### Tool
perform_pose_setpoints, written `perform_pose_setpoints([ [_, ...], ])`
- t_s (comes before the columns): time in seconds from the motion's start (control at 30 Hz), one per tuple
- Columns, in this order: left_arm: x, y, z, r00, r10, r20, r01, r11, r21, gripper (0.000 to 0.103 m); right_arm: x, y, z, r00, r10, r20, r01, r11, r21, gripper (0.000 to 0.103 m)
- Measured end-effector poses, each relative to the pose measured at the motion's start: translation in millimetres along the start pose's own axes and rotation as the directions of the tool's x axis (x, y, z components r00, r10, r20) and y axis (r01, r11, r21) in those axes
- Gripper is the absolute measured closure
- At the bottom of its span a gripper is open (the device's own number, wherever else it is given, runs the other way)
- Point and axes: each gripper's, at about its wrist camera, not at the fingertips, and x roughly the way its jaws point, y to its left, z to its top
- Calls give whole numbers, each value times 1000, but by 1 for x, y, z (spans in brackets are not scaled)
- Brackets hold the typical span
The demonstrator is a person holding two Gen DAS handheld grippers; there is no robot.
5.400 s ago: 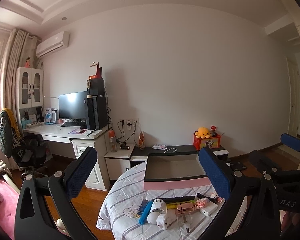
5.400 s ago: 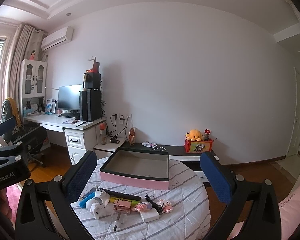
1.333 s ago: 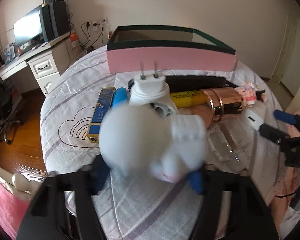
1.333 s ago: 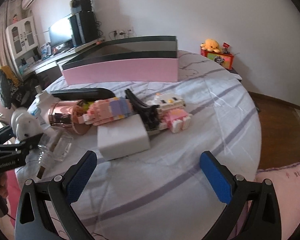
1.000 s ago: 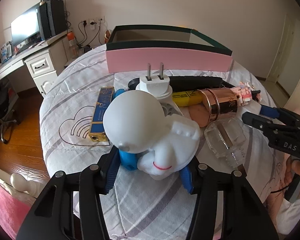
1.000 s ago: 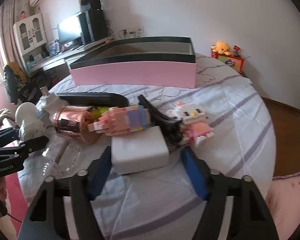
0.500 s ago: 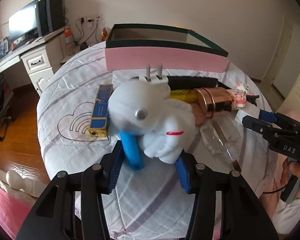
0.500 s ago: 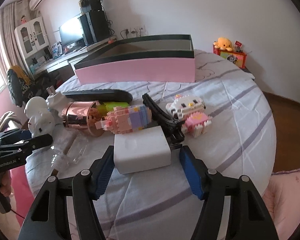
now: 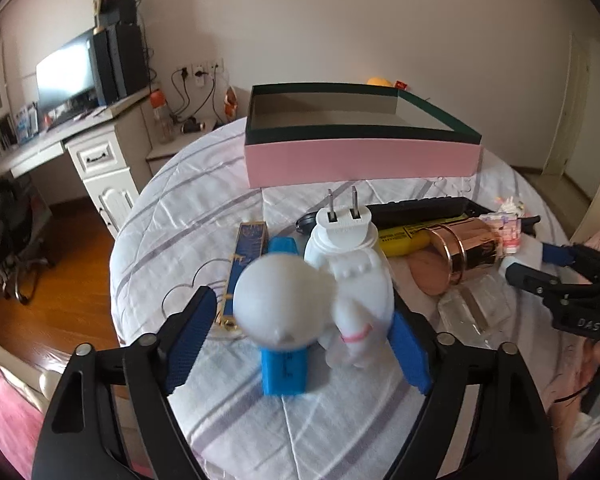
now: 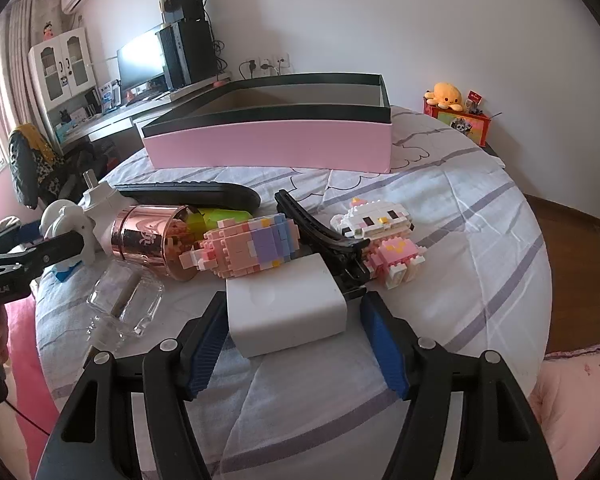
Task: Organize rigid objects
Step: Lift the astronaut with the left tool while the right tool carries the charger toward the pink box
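Observation:
A white astronaut figure (image 9: pixel 284 308), blurred, sits between the fingers of my left gripper (image 9: pixel 300 312) on top of a blue bar (image 9: pixel 284 368). The jaws are opening, and a gap shows beside the figure's head. My right gripper (image 10: pixel 294 304) straddles a white charger block (image 10: pixel 286 308) on the striped cloth. Its left pad is close against the block and a slim gap shows at the right pad. The pink box with a dark green rim (image 9: pixel 360 156) stands open behind the pile.
The pile holds a white plug adapter (image 9: pixel 342 232), a black remote (image 9: pixel 420 208), a rose-gold cup (image 10: pixel 148 236), a clear glass bottle (image 10: pixel 124 304), a black hair clip (image 10: pixel 320 232) and two brick figures (image 10: pixel 248 244). The round table's edge drops to wooden floor on both sides.
The left jaws, which were tight on the astronaut, have spread apart and the figure has shifted over the blue bar. The right jaws closed in around the white charger block and have since held still.

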Motion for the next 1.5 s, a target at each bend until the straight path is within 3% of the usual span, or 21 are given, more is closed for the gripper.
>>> perform_pose_setpoints([
  [0.03,1,0,1,1000,-1,-2,1,1000,4,19,0,1,0,1000,-1,-1,1,1000,-1,35],
  [0.1,1,-2,2,1000,-23,4,23,1000,5,30,-1,1,-1,1000,-1,-1,1,1000,0,35],
  [0.23,0,-7,4,1000,-10,0,10,999,39,30,-3,-3,-1,1000,16,1,-16,1000,19,36],
  [0.3,-4,-6,6,1000,-30,-2,30,999,23,31,-5,-4,-1,1000,21,2,-21,999,26,45],
  [0.83,-27,-26,31,995,-87,56,84,995,62,31,-35,-12,7,998,12,65,-17,998,67,45],
  [1.17,-20,-36,60,990,-120,81,114,991,71,30,-40,-12,37,991,-16,129,8,998,58,45],
  [1.5,12,-27,115,987,-138,85,133,989,64,30,-13,-11,88,985,7,170,-11,1000,24,45],
])
